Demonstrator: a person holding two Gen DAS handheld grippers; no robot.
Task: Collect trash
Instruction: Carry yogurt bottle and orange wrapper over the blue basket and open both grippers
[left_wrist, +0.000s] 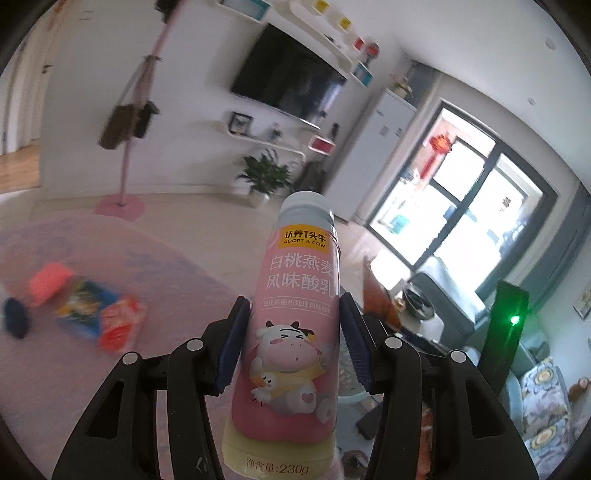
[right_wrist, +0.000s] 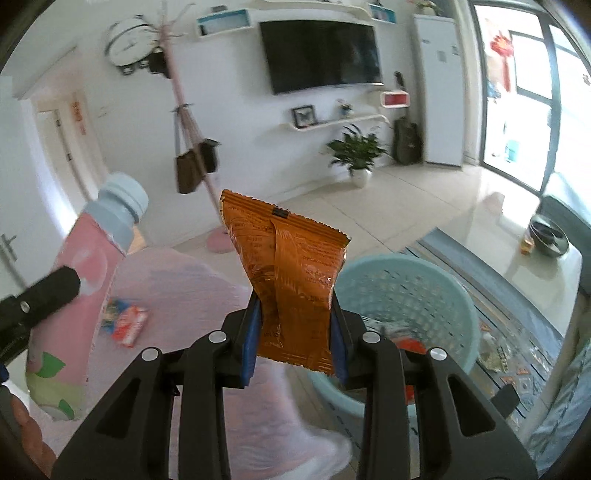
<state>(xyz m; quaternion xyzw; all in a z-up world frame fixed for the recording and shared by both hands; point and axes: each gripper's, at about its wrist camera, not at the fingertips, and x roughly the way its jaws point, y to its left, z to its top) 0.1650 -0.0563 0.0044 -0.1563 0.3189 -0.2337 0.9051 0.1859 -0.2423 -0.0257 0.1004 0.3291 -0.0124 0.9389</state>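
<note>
Pink mat (left_wrist: 110, 369) with scattered wrappers (left_wrist: 99, 314)

Pink yogurt bottle (left_wrist: 291, 332) with pale blue cap, cartoon cow print, yellow logo patch. Orange snack wrapper (right_wrist: 291, 273), fine dark print. Light blue perforated basket (right_wrist: 417, 295). Blue gripper pads (right_wrist: 249, 339).

The left hand-held gripper (left_wrist: 293, 341) points forward and somewhat downward with both blue pads (left_wrist: 231, 347) pressed against what it carries, while the right hand-held gripper (right_wrist: 293, 338), tilted likewise, has its jaws narrower and its pads (right_wrist: 249, 341) clamped on its load.
</note>
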